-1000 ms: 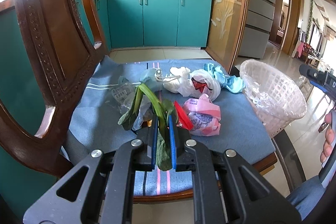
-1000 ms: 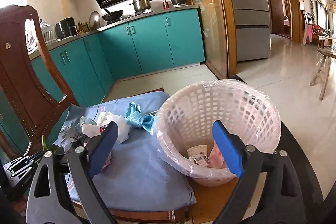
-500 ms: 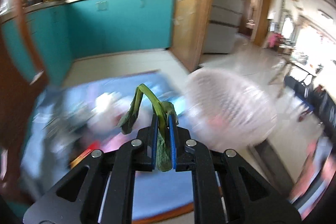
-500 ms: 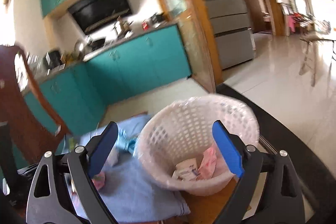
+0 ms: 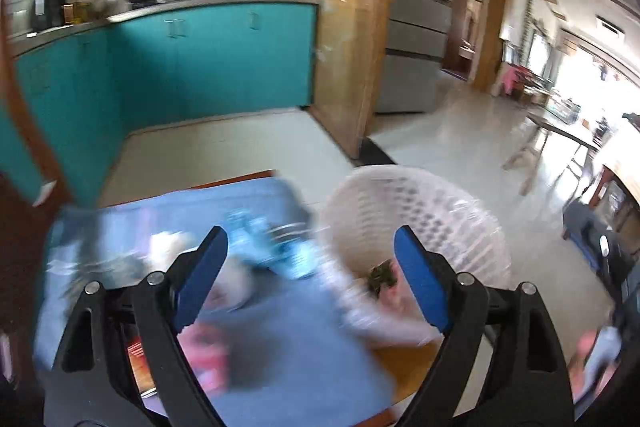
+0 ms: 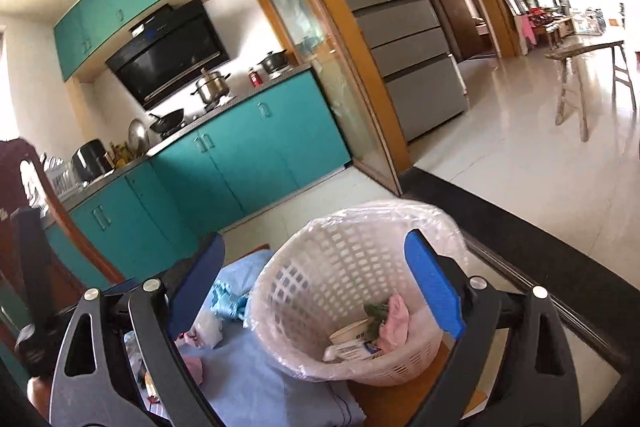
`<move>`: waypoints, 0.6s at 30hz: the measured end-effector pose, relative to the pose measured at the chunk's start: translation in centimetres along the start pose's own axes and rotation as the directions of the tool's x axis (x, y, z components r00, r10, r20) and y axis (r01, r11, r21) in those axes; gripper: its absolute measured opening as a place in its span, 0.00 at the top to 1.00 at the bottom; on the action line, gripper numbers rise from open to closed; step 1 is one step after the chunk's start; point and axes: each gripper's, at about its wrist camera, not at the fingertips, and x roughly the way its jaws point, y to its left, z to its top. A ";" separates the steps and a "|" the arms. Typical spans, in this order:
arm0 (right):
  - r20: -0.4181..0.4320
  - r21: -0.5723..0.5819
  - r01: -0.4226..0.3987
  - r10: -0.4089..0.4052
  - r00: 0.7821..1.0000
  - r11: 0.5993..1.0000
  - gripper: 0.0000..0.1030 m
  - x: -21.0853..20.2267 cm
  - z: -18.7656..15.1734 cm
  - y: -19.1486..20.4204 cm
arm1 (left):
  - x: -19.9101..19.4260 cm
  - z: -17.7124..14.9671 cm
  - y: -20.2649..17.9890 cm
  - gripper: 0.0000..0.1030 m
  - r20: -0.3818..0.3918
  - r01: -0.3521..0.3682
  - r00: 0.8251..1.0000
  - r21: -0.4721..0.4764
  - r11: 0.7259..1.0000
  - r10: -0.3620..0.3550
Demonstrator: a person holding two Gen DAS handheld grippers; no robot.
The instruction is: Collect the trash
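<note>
Left wrist view: the left gripper point(image 5: 310, 259) is opening, jaws wide with nothing between them. Past it the basket point(image 5: 448, 203) stands at the cushion's point(image 5: 288, 339) right edge, a green leaf point(image 5: 382, 275) inside.

Right wrist view: the right gripper point(image 6: 314, 275) gapes empty before the basket point(image 6: 320, 267); leaf point(image 6: 374, 309), cup point(image 6: 350, 333) and pink wrapper point(image 6: 396, 323) lie inside.

Left tool point(image 5: 311, 251): 2 black plastic arms of open-frame build with triangular cut-outs; 4 round silver screw heads across the linkage; 2 flat blue pads point(image 5: 420, 279) on the inner faces, tapering to a point.

Right tool point(image 6: 314, 259): same pattern, black arms, 4 silver screws, 2 blue pads point(image 6: 434, 287) with squared tips.
</note>
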 end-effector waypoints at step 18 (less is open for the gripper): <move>-0.312 -0.396 -0.232 0.108 0.944 0.888 0.13 -0.3 -9.6 12.5 | -8.7 -12.1 13.0 0.09 -0.049 -0.247 0.969 -0.136 0.959 0.243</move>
